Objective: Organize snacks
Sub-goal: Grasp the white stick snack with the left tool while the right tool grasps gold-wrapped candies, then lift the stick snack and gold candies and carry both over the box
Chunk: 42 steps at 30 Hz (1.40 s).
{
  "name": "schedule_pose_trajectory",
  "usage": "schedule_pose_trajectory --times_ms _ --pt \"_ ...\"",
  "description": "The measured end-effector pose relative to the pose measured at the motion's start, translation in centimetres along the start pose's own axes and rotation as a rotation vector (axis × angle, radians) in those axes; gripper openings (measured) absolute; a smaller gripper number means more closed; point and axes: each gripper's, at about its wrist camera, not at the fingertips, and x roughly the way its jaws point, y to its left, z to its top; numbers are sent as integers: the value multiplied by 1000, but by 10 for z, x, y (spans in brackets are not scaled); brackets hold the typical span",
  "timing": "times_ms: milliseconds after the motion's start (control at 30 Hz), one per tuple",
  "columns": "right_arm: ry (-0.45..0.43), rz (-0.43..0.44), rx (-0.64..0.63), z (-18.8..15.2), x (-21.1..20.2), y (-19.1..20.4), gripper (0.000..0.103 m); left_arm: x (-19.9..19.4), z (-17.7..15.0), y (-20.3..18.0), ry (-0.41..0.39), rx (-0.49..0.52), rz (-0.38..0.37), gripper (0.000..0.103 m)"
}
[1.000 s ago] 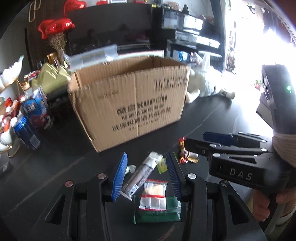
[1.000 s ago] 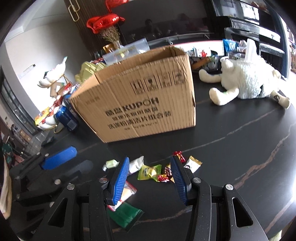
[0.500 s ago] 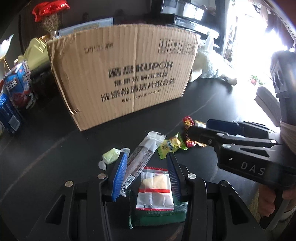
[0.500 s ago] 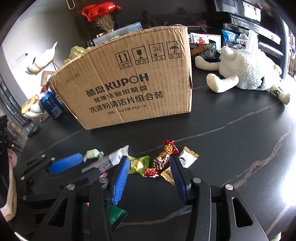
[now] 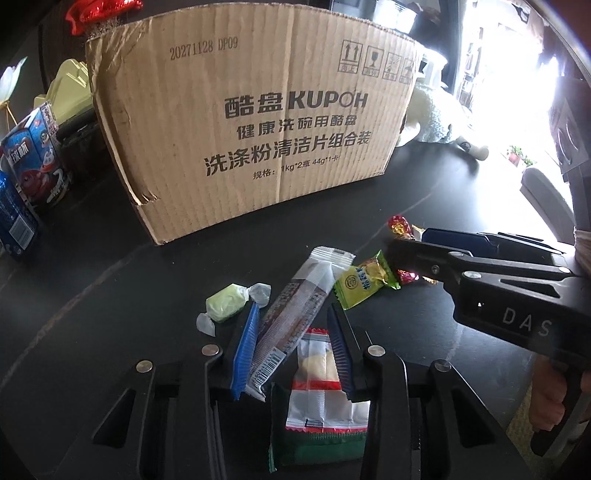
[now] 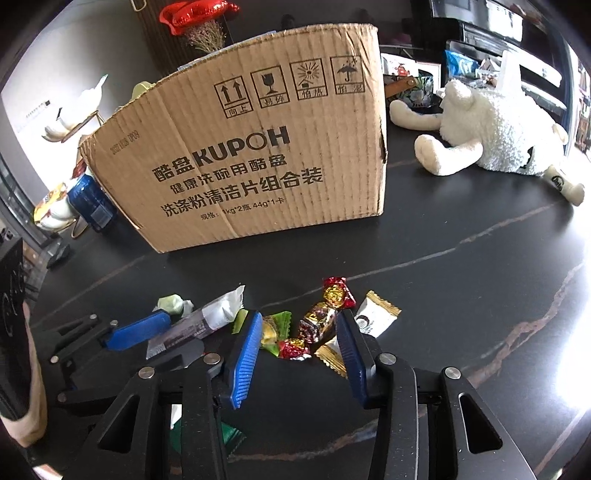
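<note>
Loose snacks lie on the black table in front of a cardboard box (image 5: pixel 251 122) (image 6: pixel 255 162). My left gripper (image 5: pixel 293 325) is open, low over a long clear bar wrapper (image 5: pixel 295 310) and a red-and-white packet (image 5: pixel 317 376) on a green packet (image 5: pixel 314 446). A pale green candy (image 5: pixel 225 302) lies left of it. My right gripper (image 6: pixel 299 332) is open around a red-gold foil candy (image 6: pixel 317 321), with a yellow-green packet (image 6: pixel 275 328) (image 5: pixel 364 284), another foil candy (image 6: pixel 336 293) and a white sachet (image 6: pixel 373 314) close by.
A white plush sheep (image 6: pixel 491 136) lies on the table to the right of the box. Blue snack cartons and cans (image 5: pixel 33 158) stand left of the box. Red heart balloons (image 6: pixel 199 13) and shelves are behind.
Both grippers have moved down and forward toward the snacks; the box and wrappers look larger. The right gripper's fingers now straddle the foil candies. Both stayed open.
</note>
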Motion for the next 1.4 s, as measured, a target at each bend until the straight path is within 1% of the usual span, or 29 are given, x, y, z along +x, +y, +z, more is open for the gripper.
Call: schedule_pose_trajectory --times_ms 133,300,367,433,600,667,767,900,1167,1400 --pt "7 -5 -4 1 6 1 40 2 1 4 5 -14 -8 33" --pt "15 -13 10 4 12 -4 35 5 2 1 9 1 0 32" --pt "26 -3 22 5 15 -6 31 7 4 -2 10 11 5 32" --pt "39 12 33 6 17 -8 29 10 5 -5 14 18 3 33" --pt "45 10 34 7 22 -7 22 15 8 -8 24 25 4 33" --pt "36 -1 31 8 23 -7 20 17 9 -9 26 26 7 30" --pt "31 -9 25 7 21 -6 19 18 11 -8 28 28 7 25" --pt "19 -6 21 7 17 -4 19 16 12 -7 25 31 18 21" --pt "-35 11 -11 5 -1 2 19 -2 18 -7 -18 37 38 21" --pt "-65 50 -31 2 -12 9 19 -27 18 -5 -53 13 40 21"
